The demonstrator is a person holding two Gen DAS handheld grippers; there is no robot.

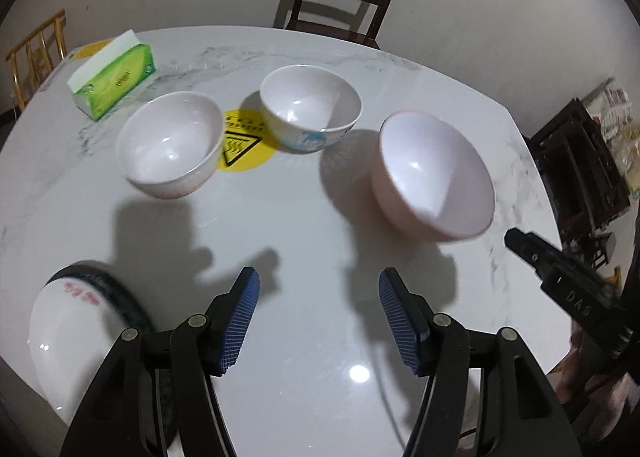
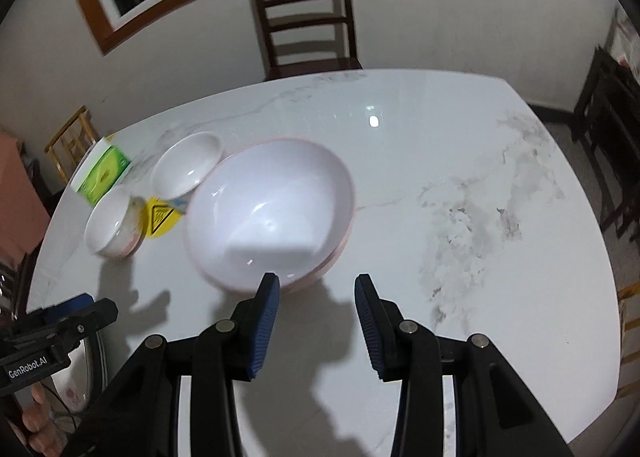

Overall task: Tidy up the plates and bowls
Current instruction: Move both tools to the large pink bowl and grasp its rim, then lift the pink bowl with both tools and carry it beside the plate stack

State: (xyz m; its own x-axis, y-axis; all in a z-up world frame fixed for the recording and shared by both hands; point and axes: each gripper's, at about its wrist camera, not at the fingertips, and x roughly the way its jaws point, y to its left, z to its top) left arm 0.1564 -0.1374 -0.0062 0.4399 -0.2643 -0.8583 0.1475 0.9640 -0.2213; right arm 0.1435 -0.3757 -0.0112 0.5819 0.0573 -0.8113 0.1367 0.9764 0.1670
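You have three bowls on the table [image 1: 304,241]: pink bowl [image 1: 434,177], patterned bowl [image 1: 310,109], white bowl [image 1: 172,143]. One plate [image 1: 76,337] lies near. Left gripper [image 1: 319,321] and right gripper [image 2: 316,325] are spread, empty.

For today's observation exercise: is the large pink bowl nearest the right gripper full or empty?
Empty. The pink bowl shows only its bare, glossy white inside with light reflections in both views; nothing lies in it.
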